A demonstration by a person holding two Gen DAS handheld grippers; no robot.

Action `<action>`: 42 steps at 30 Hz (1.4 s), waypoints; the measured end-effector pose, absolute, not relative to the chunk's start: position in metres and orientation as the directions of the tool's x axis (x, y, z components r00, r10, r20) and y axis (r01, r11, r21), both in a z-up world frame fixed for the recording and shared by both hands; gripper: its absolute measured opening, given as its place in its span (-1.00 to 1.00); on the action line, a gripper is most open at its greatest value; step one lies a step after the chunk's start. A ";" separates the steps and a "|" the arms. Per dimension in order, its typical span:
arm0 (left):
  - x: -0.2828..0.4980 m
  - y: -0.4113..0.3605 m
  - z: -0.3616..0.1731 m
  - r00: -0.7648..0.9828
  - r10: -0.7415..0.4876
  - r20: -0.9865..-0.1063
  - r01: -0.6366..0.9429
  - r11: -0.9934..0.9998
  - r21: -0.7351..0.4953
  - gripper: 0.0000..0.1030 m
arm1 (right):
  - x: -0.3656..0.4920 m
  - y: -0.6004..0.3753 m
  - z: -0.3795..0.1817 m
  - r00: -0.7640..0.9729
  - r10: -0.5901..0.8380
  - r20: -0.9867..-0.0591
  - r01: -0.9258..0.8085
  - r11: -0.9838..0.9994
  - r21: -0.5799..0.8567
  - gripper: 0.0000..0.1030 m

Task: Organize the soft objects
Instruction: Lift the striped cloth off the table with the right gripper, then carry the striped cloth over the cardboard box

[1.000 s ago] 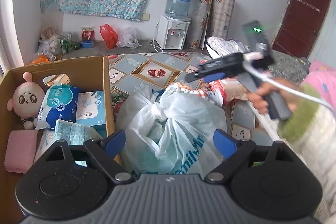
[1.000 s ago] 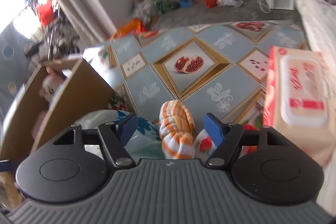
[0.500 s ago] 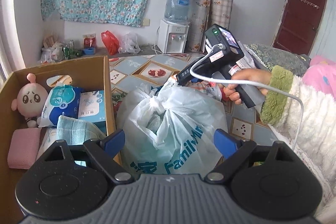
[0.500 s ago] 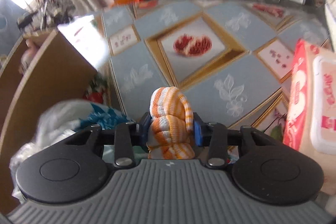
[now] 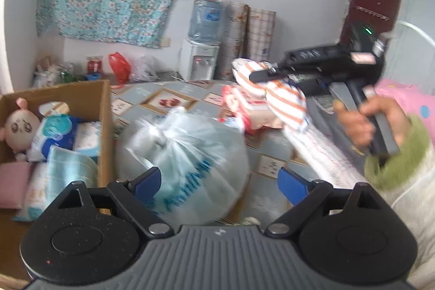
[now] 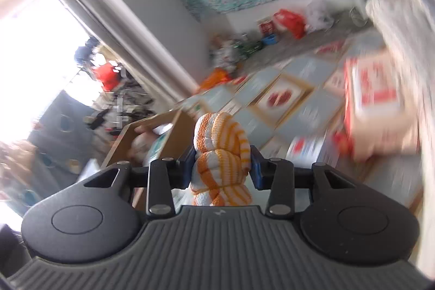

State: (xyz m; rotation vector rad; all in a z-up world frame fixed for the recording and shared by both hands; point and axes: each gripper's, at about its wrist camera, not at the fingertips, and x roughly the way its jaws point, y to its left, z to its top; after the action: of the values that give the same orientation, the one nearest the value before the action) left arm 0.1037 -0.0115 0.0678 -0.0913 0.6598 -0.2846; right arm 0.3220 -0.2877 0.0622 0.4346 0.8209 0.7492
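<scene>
My right gripper (image 6: 222,167) is shut on a rolled orange-and-white striped towel (image 6: 220,151), lifted in the air. In the left wrist view the same towel (image 5: 272,91) hangs from the right gripper (image 5: 261,76), held by a hand (image 5: 361,124) at the right. My left gripper (image 5: 219,182) stands open over a tied white plastic bag (image 5: 185,154), nothing pressed between its blue pads. A cardboard box (image 5: 104,121) at left holds a plush doll (image 5: 17,127), wipe packs (image 5: 54,135), a teal towel (image 5: 70,173) and a pink cloth (image 5: 12,185).
A red-and-white wipes pack (image 5: 252,105) (image 6: 378,105) lies on the patterned floor mat (image 5: 168,97). A pink pillow (image 5: 413,105) and bedding sit at right. A water dispenser (image 5: 201,56) and bags stand at the far wall. A curtain (image 6: 122,26) and bright window are left.
The right gripper closed on the striped towel and lifted it up off the bag, rolling as it rose. The left gripper drifted sideways and stayed open.
</scene>
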 end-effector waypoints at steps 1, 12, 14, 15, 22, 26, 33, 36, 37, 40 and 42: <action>0.101 -0.015 0.065 0.743 -0.306 -0.596 0.244 0.952 -0.185 0.82 | 0.306 -0.294 0.055 0.436 0.754 -0.492 -0.409 0.653 0.638 -0.23; 0.085 -0.069 0.004 0.568 -0.457 -0.685 0.340 0.888 -0.310 0.82 | 0.206 -0.309 -0.048 0.346 0.777 -0.525 -0.103 0.588 0.802 -0.22; 0.090 -0.074 -0.006 0.560 -0.468 -0.683 0.333 0.883 -0.332 0.82 | 0.198 -0.309 -0.056 0.352 0.777 -0.522 -0.081 0.580 0.810 -0.21; 0.093 -0.076 -0.010 0.562 -0.467 -0.683 0.329 0.884 -0.334 0.82 | 0.195 -0.309 -0.058 0.352 0.776 -0.524 -0.072 0.580 0.811 -0.20; 0.103 -0.079 -0.027 0.560 -0.435 -0.705 0.299 0.900 -0.318 0.47 | 0.182 -0.306 -0.052 0.371 0.792 -0.485 -0.078 0.547 0.834 -0.20; 0.106 -0.072 -0.029 0.576 -0.434 -0.693 0.280 0.901 -0.331 0.21 | 0.180 -0.307 -0.041 0.404 0.780 -0.478 -0.112 0.561 0.820 -0.24; 0.098 -0.060 -0.021 0.606 -0.439 -0.663 0.278 0.898 -0.341 -0.11 | 0.167 -0.302 -0.016 0.421 0.774 -0.473 -0.190 0.585 0.788 -0.31; 0.084 -0.050 0.000 0.656 -0.436 -0.616 0.284 0.899 -0.334 -0.11 | 0.161 -0.293 0.010 0.419 0.788 -0.450 -0.264 0.580 0.770 -0.32; 0.078 -0.044 0.008 0.676 -0.433 -0.597 0.282 0.900 -0.333 -0.11 | 0.160 -0.287 0.021 0.414 0.798 -0.438 -0.295 0.573 0.764 -0.32; 0.061 -0.020 0.034 0.751 -0.397 -0.528 0.251 0.911 -0.327 -0.10 | 0.162 -0.263 0.051 0.377 0.838 -0.393 -0.399 0.530 0.748 -0.32; 0.051 0.001 0.049 0.802 -0.346 -0.487 0.205 0.925 -0.319 -0.10 | 0.169 -0.239 0.068 0.331 0.871 -0.364 -0.457 0.485 0.745 -0.32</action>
State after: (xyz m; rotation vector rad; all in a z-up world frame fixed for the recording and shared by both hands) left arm 0.0509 0.0012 0.0487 -0.2572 0.5687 -0.2990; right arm 0.1689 -0.2387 0.0677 0.5809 0.8366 0.9342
